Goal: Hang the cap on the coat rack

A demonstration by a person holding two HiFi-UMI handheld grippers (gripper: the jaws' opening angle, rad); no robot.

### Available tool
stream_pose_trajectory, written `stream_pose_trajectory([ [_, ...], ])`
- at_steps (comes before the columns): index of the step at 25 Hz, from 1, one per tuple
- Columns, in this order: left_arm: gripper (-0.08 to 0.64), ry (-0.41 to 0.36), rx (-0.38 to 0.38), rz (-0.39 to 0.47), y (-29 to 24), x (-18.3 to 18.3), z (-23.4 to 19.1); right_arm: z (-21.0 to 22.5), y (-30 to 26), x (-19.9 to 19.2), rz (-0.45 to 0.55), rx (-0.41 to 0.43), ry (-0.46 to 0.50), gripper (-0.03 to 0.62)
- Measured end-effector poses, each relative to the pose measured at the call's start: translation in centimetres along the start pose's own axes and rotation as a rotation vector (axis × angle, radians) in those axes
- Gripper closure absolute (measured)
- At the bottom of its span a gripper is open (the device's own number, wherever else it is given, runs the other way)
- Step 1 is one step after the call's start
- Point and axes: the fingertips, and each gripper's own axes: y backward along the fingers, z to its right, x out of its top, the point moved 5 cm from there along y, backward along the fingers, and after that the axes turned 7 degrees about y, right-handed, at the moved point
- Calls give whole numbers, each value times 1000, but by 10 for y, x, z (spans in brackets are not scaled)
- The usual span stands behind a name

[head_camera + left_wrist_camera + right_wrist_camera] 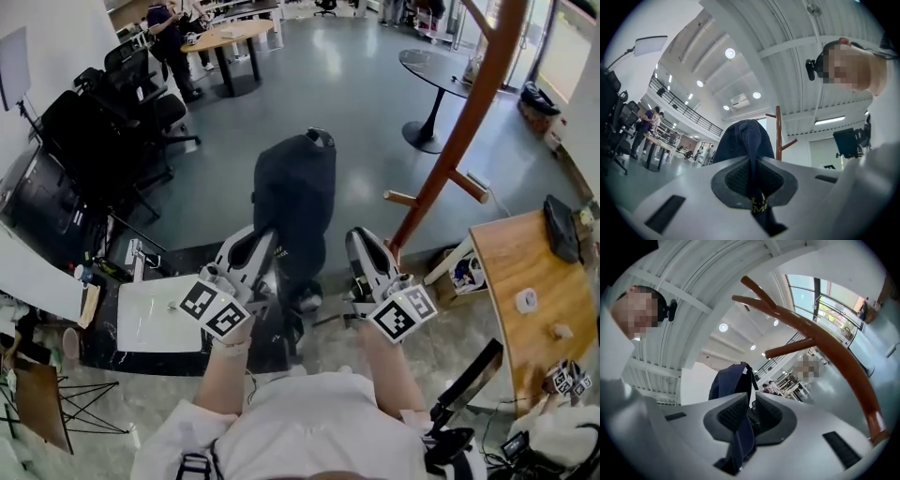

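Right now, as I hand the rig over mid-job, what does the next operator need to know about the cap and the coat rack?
Grippers: the left tongs are shut on the navy cap. The right tongs are shut on another fold of it.
Things: the cap hangs in the air between both tongs, not touching the rack. The brown wooden coat rack stands ahead and to the right, and its low pegs are bare.
Done: cap gripped and lifted.
Left: carry it to a peg, hook it on, open both tongs.
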Motion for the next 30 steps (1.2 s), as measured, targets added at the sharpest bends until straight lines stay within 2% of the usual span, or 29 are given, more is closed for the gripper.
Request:
stream_pose_trajectory([
  [7,546,50,-160,-45,-52,-25,31,27,45,22,40,-139,41,525],
  [14,546,99,-256,-100,-89,-60,65,49,94,44,68,-255,78,525],
  [22,546,158,-261,-162,-94,-96,70,59,118,35,46,-309,62,525],
  [26,546,163,-245,-186,-86,-112,66,62,120,17,24,-305,41,525],
  [30,546,162,-245,-173,-78,-126,65,67,125,0,10,-293,26,525],
])
